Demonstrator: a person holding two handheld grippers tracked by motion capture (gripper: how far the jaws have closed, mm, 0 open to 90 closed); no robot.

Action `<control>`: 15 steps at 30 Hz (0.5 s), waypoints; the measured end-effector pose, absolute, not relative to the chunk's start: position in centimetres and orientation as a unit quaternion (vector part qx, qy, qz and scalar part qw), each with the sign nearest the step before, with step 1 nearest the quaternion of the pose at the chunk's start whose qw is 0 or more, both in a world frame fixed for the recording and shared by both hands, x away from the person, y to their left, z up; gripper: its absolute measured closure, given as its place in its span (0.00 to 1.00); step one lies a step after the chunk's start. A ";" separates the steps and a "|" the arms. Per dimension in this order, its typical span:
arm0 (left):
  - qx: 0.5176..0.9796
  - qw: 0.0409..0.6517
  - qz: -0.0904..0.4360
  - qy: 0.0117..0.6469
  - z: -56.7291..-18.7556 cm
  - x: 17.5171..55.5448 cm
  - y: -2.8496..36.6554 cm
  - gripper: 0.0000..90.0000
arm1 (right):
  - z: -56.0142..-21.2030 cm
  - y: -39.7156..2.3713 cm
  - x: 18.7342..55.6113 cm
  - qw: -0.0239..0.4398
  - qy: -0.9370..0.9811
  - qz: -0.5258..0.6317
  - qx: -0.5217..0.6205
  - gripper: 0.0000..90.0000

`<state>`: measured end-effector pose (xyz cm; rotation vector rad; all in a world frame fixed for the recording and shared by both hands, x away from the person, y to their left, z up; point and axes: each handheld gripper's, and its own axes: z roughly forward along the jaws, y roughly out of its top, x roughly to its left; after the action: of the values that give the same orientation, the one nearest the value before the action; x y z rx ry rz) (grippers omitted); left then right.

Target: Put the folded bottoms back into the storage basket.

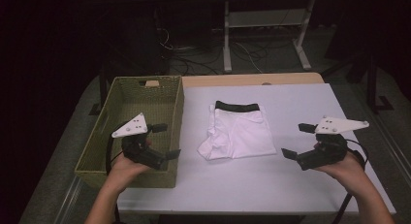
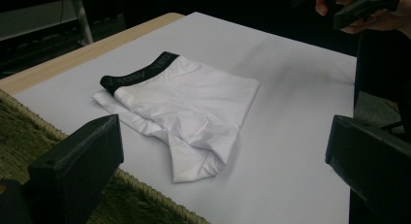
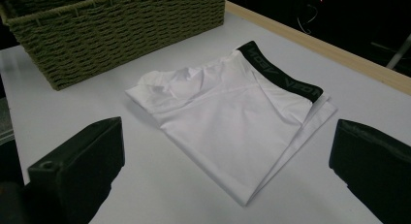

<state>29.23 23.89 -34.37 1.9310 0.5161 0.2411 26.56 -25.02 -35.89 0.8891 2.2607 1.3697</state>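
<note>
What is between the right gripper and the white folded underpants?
Nothing: in the high view, only bare white table top lies between the open right gripper and the folded white underpants with a black waistband. The right gripper view shows the same.

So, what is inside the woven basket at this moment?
The woven basket looks empty on the part of its floor that shows. The left gripper and hand hover over its near corner and cover that part.

Unreadable grey lettering on the folded underwear's (image 3: 232,122) black waistband (image 3: 281,71).

Folded white underwear (image 1: 239,131), flat mid-table.
</note>
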 end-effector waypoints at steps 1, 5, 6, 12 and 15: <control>0.810 0.535 0.102 0.217 -34.4 29.2 23.9 0.00 | -35.9 -25.0 26.6 0.175 0.798 0.484 0.313 0.00; 0.811 0.533 0.099 0.222 -34.4 29.3 23.9 0.00 | -36.0 -24.9 26.4 0.175 0.800 0.482 0.312 0.00; 0.811 0.533 0.099 0.222 -34.4 29.3 23.9 0.00 | -36.0 -24.9 26.4 0.176 0.799 0.483 0.312 0.00; 0.809 0.536 0.099 0.219 -34.4 29.3 24.0 0.00 | -36.0 -25.0 26.2 0.175 0.798 0.485 0.313 0.00; 0.807 0.540 0.097 0.217 -34.4 29.3 24.0 0.00 | -36.0 -25.0 26.1 0.177 0.799 0.481 0.313 0.00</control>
<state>29.26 24.04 -34.39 1.9182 0.5169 0.2296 26.09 -25.02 -36.04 0.8854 2.2624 1.3624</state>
